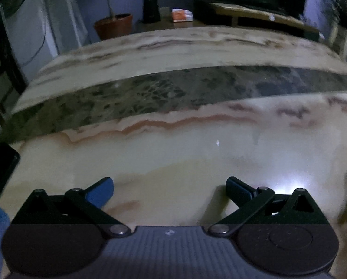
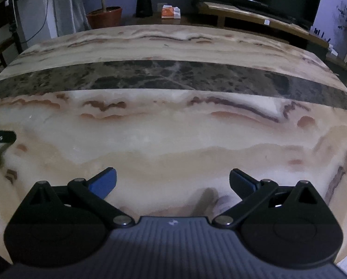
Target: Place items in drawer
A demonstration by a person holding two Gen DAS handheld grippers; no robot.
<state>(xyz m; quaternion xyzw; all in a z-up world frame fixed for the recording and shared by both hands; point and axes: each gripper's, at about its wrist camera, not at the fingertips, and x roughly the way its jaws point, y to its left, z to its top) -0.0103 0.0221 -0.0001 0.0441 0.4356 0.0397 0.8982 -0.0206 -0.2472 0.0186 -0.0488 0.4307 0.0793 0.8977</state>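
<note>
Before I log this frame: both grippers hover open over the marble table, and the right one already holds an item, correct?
Not quite. The right gripper holds nothing: the right wrist view shows its blue fingers spread apart with only bare table between them. The rest stands: the left gripper is open over the same table too.
</note>
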